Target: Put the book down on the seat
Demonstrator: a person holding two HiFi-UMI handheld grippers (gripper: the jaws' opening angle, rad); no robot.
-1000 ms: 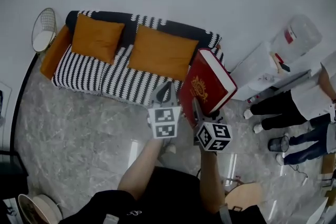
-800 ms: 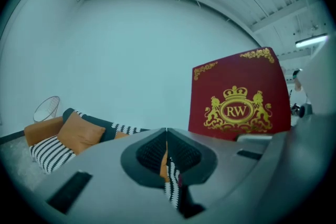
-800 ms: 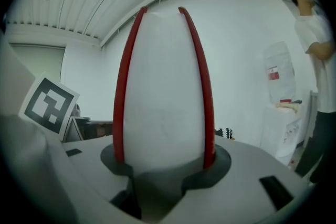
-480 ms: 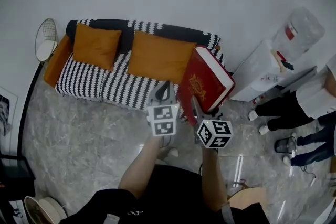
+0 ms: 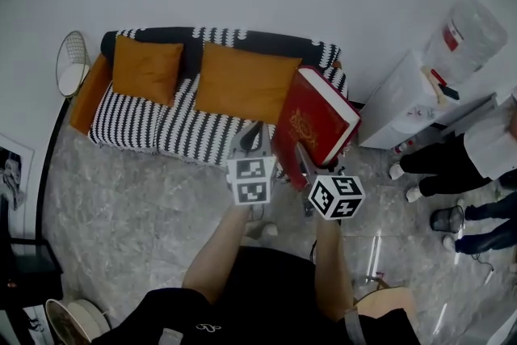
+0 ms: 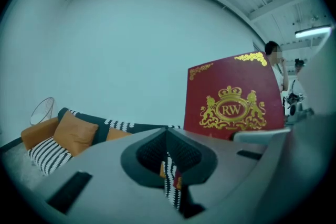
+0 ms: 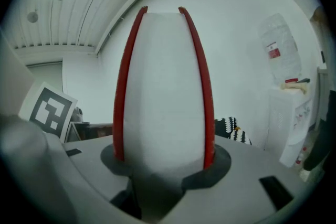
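Right tool: jaws clamped on the lower edge of the book, 1 jaw on each red cover, with the white page block facing the right gripper view. The grip looks firm and sits near the middle of the edge.

Left tool: jaws pressed together with nothing between them. It hangs just left of the book and, as far as the views show, takes no part in the hold.

Book: a thick red hardback with a gold crest on the cover. It is carried in the air, standing on edge and leaning to the right. In the head view it lies across the right end of the sofa. It does not rest on anything.

Seat: a black-and-white striped cover. 2 orange cushions lean against the back and leave a bare strip along the near edge. A water dispenser stands to the right of the sofa, with people beyond it.

Step in hand, as judged: the carry toward the sofa, with the placing not yet begun.

Next move, as judged: bring the book forward and left over the bare striped strip, tip it from on-edge to flat, lower it until a cover bears on the seat, then spread the right jaws. Risk: releasing it on edge, or partly on a cushion, could let it topple to the floor.
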